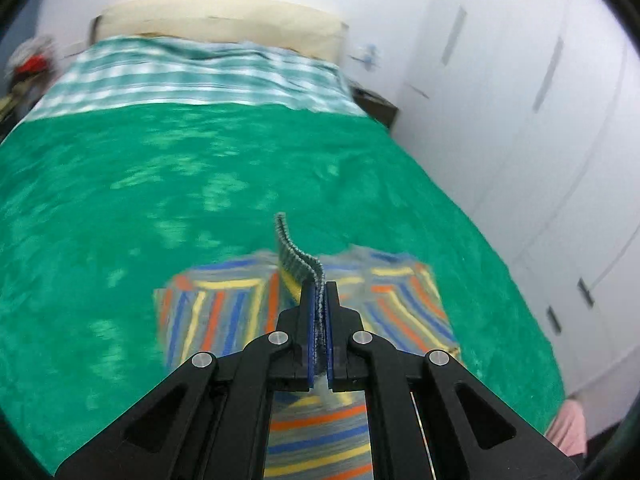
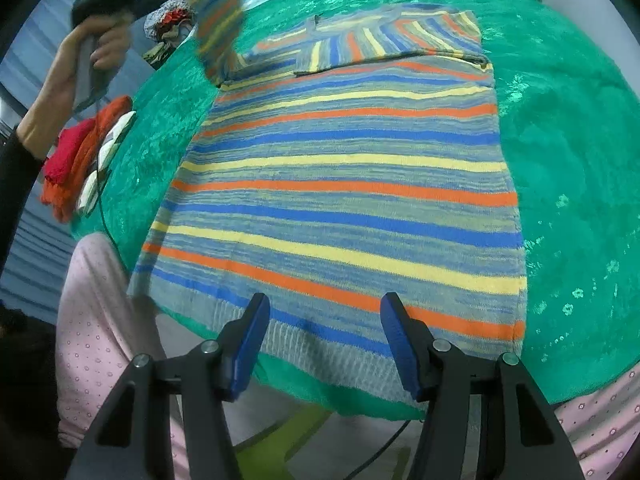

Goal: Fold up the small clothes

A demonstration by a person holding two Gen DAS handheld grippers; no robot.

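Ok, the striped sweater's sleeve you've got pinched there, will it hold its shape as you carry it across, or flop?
Probably flop: the striped sweater is a soft knit lying flat on the green bedspread, and the sleeve hangs limp from the left gripper. It may stretch, since only the cuff edge is clamped. It looks light enough for that pinch.

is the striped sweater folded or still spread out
Mostly spread: the striped knit sweater lies flat on the green bedspread; one sleeve is folded across, the other lifted.
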